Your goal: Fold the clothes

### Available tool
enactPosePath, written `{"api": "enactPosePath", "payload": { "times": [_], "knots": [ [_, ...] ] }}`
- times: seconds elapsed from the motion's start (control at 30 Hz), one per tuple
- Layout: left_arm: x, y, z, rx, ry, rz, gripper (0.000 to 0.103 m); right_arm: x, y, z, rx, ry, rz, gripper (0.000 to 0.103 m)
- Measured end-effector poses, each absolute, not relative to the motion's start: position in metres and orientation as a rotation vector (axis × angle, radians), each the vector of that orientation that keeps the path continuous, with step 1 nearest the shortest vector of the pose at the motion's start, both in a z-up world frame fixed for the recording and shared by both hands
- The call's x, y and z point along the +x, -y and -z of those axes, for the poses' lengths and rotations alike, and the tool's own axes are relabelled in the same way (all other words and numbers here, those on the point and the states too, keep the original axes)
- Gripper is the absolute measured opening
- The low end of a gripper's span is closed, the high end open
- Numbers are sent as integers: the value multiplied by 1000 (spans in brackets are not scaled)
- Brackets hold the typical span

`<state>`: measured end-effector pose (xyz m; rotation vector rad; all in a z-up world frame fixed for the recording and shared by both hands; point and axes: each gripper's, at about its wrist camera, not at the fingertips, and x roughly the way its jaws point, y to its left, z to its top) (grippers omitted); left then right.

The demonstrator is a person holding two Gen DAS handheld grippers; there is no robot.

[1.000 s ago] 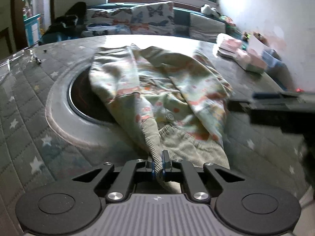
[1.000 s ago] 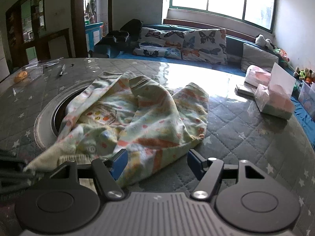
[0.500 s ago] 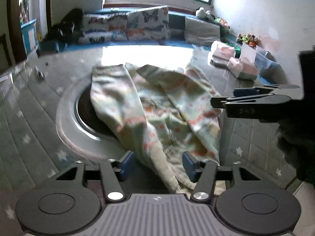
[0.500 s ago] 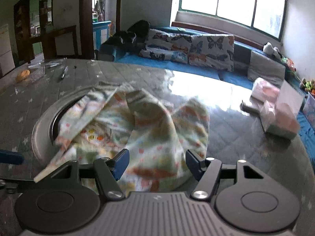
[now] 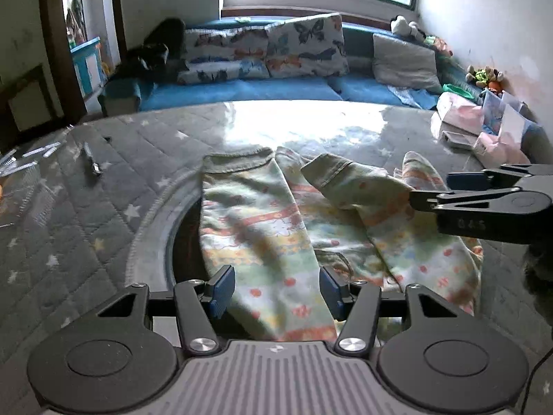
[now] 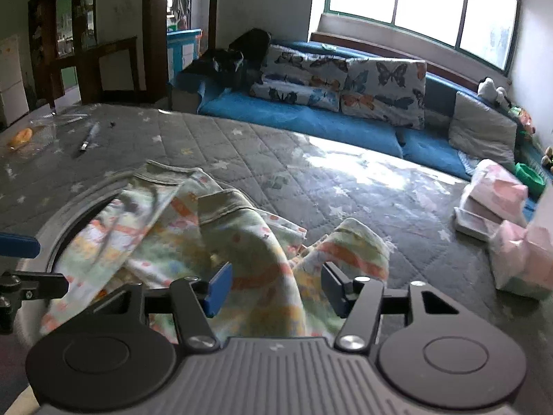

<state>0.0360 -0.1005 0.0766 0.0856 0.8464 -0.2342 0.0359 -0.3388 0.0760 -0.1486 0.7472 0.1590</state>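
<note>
Fold barely begun: the pale green printed cotton garment lies rumpled, unfolded, on the grey star-quilted table, partly over its round recess, while left gripper and right gripper hang released above it, right one's jaws just narrowing, gripping nothing.

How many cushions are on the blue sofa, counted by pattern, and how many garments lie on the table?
Butterfly cushions: 2
Grey cushions: 1
Garments: 1
Total: 4
</note>
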Motion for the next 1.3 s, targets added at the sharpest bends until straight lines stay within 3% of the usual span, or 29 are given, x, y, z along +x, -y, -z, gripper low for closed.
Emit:
{"api": "enactPosePath", "payload": {
  "times": [0.4, 0.53, 0.6, 0.67, 0.77, 0.83, 1.3],
  "knots": [
    [108, 133, -58, 133, -887, 189, 59, 85, 338, -40, -172, -794, -210, 47],
    [125, 142, -42, 174, -915, 158, 57, 91, 339, -35, -158, -815, -232, 26],
    [129, 144, -37, 193, -914, 154, 48, 91, 342, -35, -127, -819, -258, 12],
    [132, 143, -32, 204, -925, 155, 22, 87, 344, -39, -118, -809, -262, 6],
    [134, 137, -29, 203, -920, 148, 7, 76, 348, -48, -111, -780, -248, 5],
    [130, 130, -33, 197, -896, 143, 3, 67, 355, -58, -102, -757, -229, 4],
    [30, -23, -89, -65, -743, -70, 1, -77, 438, -138, 61, -549, -27, 4]
  ]
}}
